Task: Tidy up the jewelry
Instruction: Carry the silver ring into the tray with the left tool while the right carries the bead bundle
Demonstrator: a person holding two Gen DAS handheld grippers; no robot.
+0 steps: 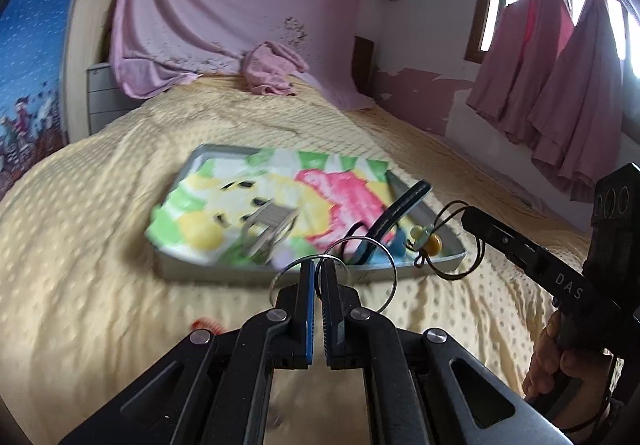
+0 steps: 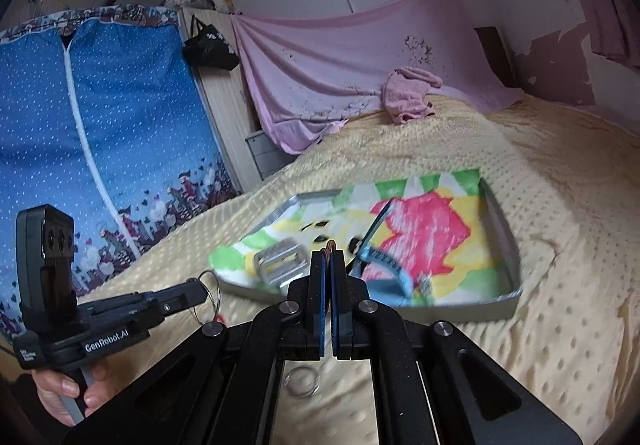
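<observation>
A grey tray (image 1: 440, 265) lined with a bright flowered cloth (image 1: 280, 185) lies on the yellow bedspread. In it are a metal watch band (image 1: 268, 229), a dark watch strap (image 1: 400, 209) and small charms. My left gripper (image 1: 318, 265) is shut on thin silver bangles (image 1: 384, 265), held just before the tray's near rim; it also shows in the right wrist view (image 2: 200, 291). My right gripper (image 2: 330, 255) is shut on a brown cord necklace (image 1: 460, 241) with a yellow bead, held over the tray's near right corner (image 2: 508, 301).
A clear ring (image 2: 302, 381) lies on the bedspread under my right gripper. A small red item (image 1: 206, 325) lies on the bed left of my left gripper. A pink towel (image 1: 272, 69) is at the bed's head. A blue wardrobe (image 2: 100, 125) stands left.
</observation>
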